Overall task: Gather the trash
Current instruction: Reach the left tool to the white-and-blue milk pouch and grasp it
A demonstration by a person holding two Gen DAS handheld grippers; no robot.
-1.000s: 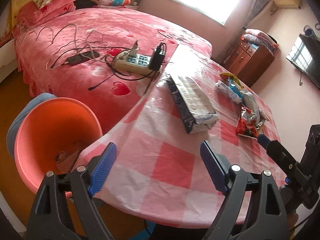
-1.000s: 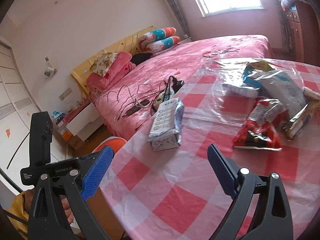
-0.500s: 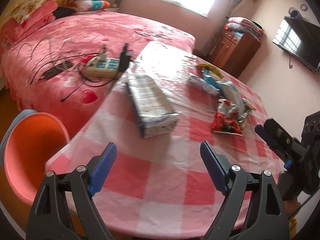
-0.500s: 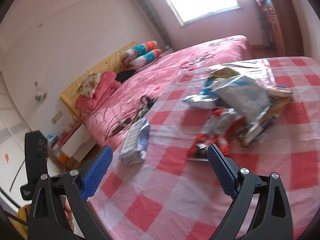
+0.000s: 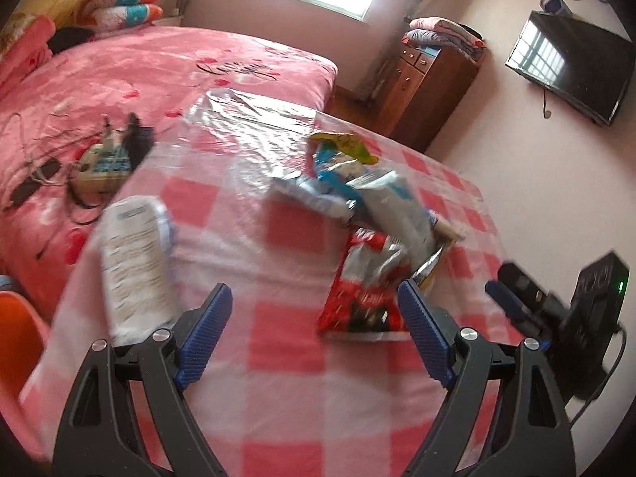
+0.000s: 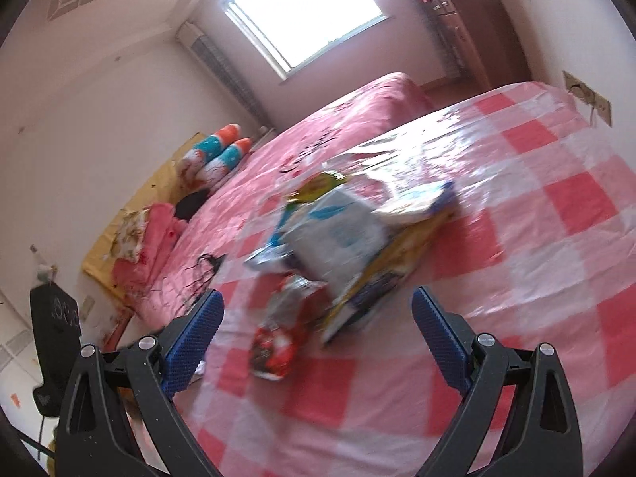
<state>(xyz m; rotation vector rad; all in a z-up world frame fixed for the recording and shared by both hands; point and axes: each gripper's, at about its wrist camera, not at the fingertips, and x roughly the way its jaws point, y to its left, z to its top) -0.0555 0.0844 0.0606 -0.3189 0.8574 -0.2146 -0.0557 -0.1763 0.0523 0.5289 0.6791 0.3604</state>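
Observation:
Snack wrappers lie heaped on the pink checked tablecloth [image 5: 278, 357]: a red packet [image 5: 363, 298] nearest, a white and blue bag [image 5: 381, 194] behind it, a green and yellow one [image 5: 346, 145] at the back. A white carton [image 5: 137, 254] lies apart to the left. My left gripper [image 5: 314, 326] hovers open over the cloth, nothing between its fingers, the red packet just ahead on the right. My right gripper [image 6: 316, 328] is open too, with the red packet [image 6: 278, 342] and a yellow wrapper [image 6: 381, 290] ahead of its tips. The right gripper's body [image 5: 556, 310] shows at the left view's right edge.
An orange bin [image 5: 16, 338] stands at the table's left edge. The pink bed [image 5: 119, 79] behind carries a power strip [image 5: 103, 163] with tangled cables. A wooden dresser [image 5: 429, 79] and a wall television [image 5: 572, 67] are at the far right.
Both grippers swept sideways along the table from the carton and bin toward the wrapper heap. The heap now sits in front of both, and the bin has slid to the left edge.

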